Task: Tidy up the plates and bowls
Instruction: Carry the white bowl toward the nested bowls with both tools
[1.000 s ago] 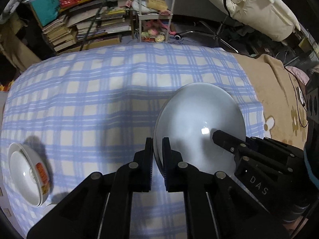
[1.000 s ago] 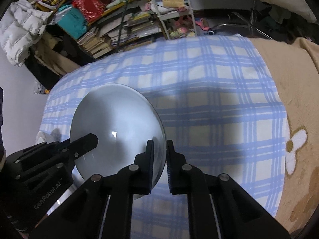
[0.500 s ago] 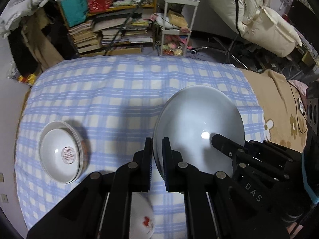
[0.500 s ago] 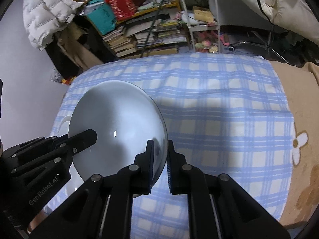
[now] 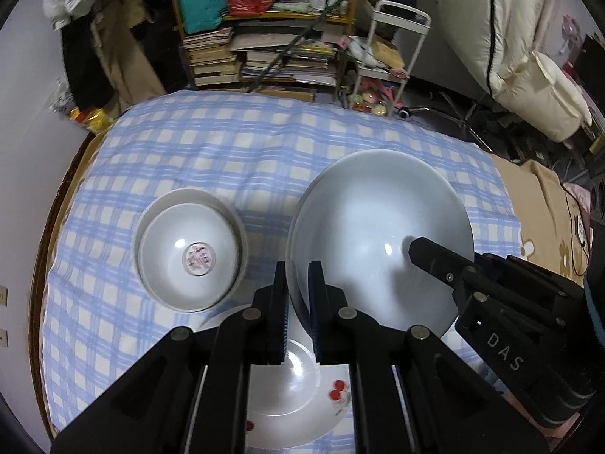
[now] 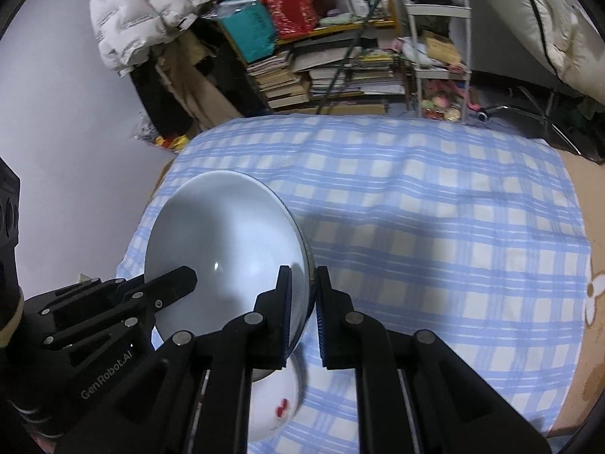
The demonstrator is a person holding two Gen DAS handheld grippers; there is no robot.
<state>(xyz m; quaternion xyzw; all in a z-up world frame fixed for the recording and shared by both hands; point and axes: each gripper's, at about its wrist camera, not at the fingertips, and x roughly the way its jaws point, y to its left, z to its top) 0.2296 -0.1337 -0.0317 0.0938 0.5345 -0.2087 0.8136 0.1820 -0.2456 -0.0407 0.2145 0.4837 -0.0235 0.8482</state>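
A large pale grey-white plate [image 5: 378, 234] is held in the air over the blue checked cloth [image 5: 211, 151]. My left gripper [image 5: 297, 295] is shut on its left rim. My right gripper [image 6: 303, 299] is shut on its right rim, seen in the right wrist view on the same plate [image 6: 223, 249]. Each gripper shows in the other's view: right one [image 5: 491, 302], left one [image 6: 94, 310]. Two nested white bowls [image 5: 191, 253] stand on the cloth to the left. A white plate with red cherries [image 5: 291, 397] lies below the held plate, also seen in the right wrist view [image 6: 280, 405].
The bed's brown blanket [image 5: 544, 204] lies to the right. Beyond the far edge stand stacked books [image 5: 264, 60], a white trolley [image 5: 389, 56] and a white padded jacket [image 6: 132, 22]. A grey wall [image 6: 56, 125] is at the left.
Both grippers have drawn back and up with the plate. The nested bowls have moved toward the middle of the left view and the cherry plate has come into sight below.
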